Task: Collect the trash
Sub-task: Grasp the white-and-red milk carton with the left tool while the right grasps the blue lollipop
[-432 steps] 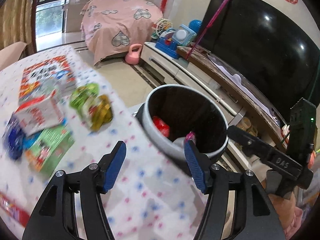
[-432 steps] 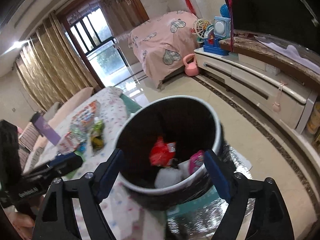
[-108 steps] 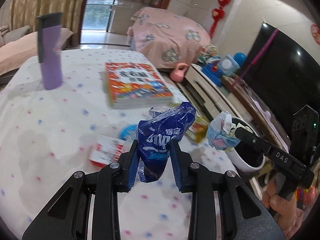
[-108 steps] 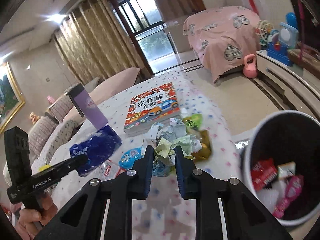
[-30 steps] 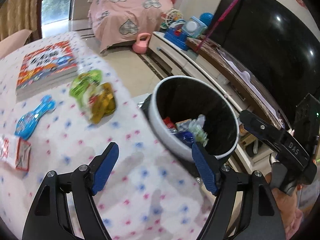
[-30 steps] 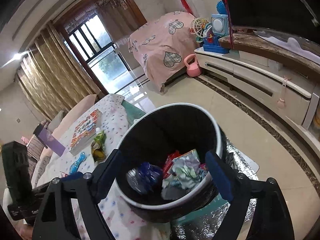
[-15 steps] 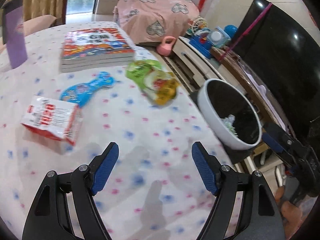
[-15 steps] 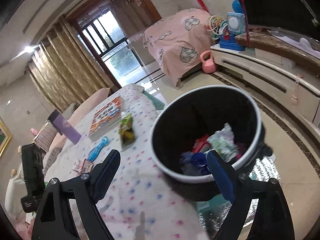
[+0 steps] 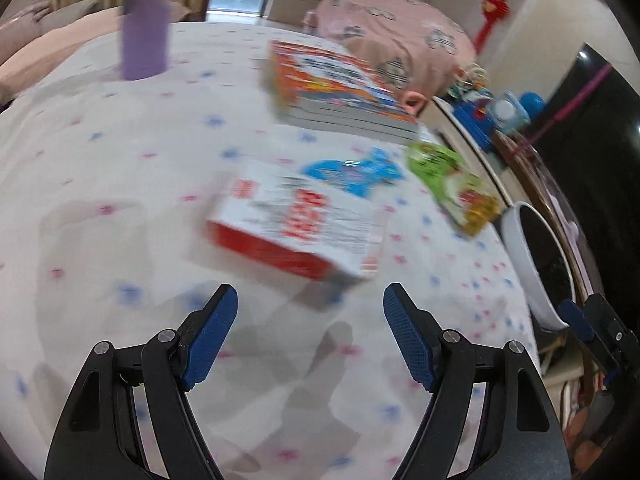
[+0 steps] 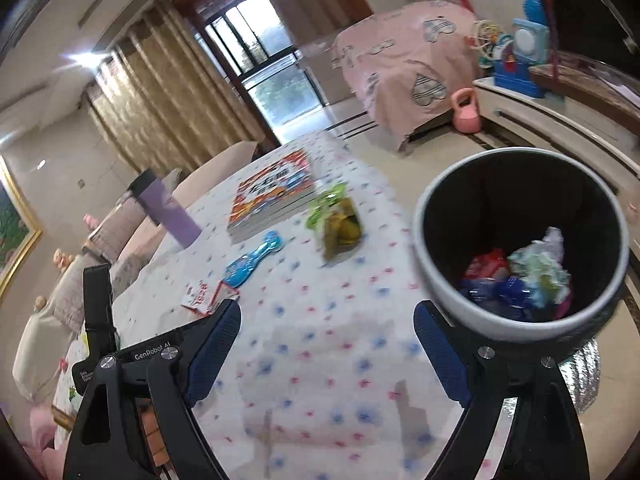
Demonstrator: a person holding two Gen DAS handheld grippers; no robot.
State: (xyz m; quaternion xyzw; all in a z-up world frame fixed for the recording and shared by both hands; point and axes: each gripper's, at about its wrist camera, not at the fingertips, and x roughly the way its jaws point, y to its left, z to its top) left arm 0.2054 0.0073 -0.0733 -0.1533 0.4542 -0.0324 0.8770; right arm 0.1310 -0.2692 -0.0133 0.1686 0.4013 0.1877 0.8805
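My left gripper (image 9: 310, 336) is open and empty, low over the dotted tablecloth, just short of a red and white carton (image 9: 296, 228). Behind the carton lie a blue wrapper (image 9: 352, 172) and a green and yellow snack bag (image 9: 452, 180). My right gripper (image 10: 326, 344) is open and empty above the table's edge, next to the white-rimmed black bin (image 10: 516, 332), which holds crumpled paper, a blue bag and red packets. The carton (image 10: 204, 294), blue wrapper (image 10: 256, 262) and snack bag (image 10: 338, 220) also show in the right wrist view.
A stack of colourful books (image 9: 340, 88) and a purple tumbler (image 9: 146, 20) stand at the back of the table. The bin's rim (image 9: 524, 264) sits beyond the table's right edge. A TV console with toys (image 10: 520, 64) and a pink-covered bed are further off.
My left gripper has swung left and down toward the carton, away from the bin. My right gripper has pulled back from over the bin toward the table. Both stay open.
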